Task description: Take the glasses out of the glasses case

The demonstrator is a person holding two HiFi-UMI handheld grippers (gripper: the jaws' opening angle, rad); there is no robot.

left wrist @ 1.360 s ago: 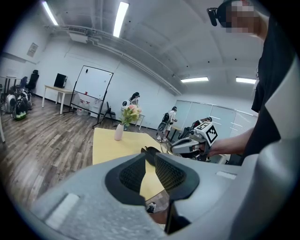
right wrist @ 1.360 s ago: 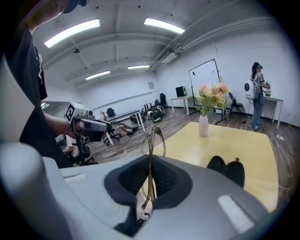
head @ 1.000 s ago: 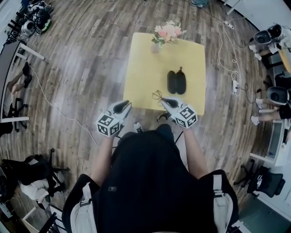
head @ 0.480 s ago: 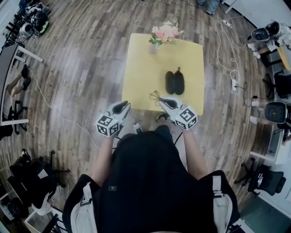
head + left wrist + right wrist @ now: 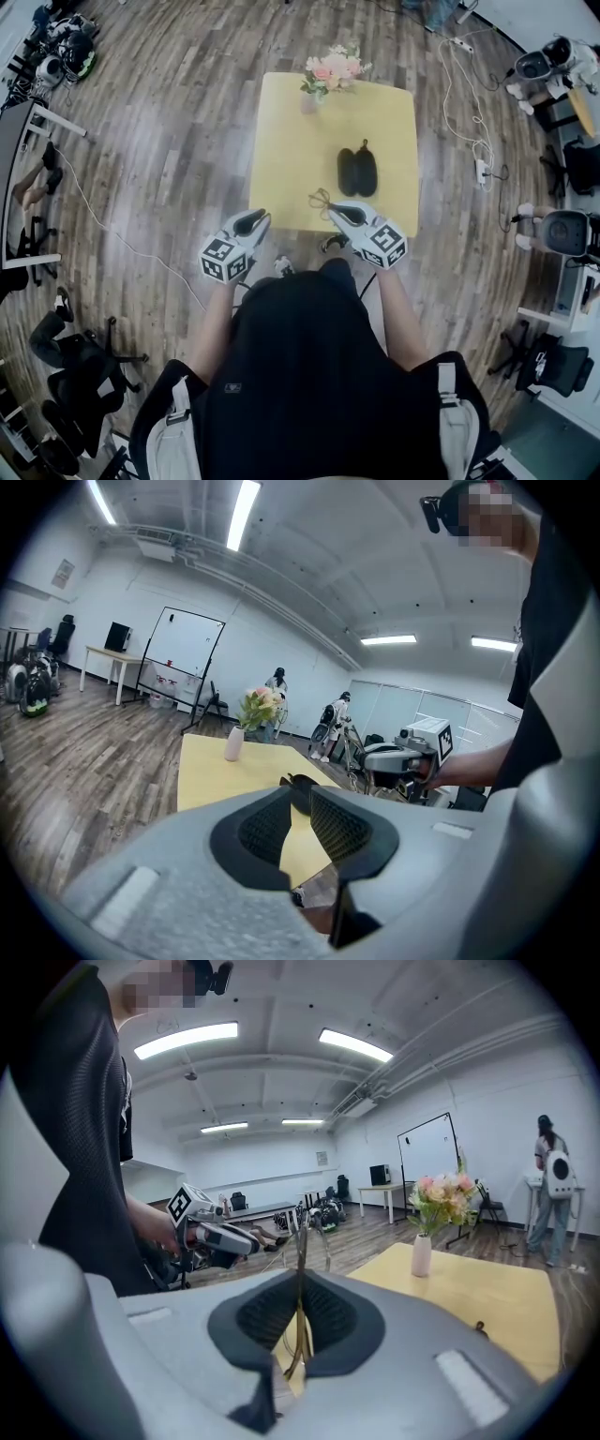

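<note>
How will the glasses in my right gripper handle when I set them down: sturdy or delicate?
The glasses look thin wire, so probably light and easily bent. Pinched edge-on in the right gripper, they may swivel.

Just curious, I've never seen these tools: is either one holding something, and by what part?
The right gripper pinches the glasses by thin frame wire; the left gripper holds nothing.

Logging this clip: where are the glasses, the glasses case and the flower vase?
glasses (image 5: 300,1251), right gripper view, on the thin wire frame.
glasses case (image 5: 366,172), head view, on the right half of the open dark shell.
flower vase (image 5: 308,101), head view, on the vase body under the blooms.
</note>
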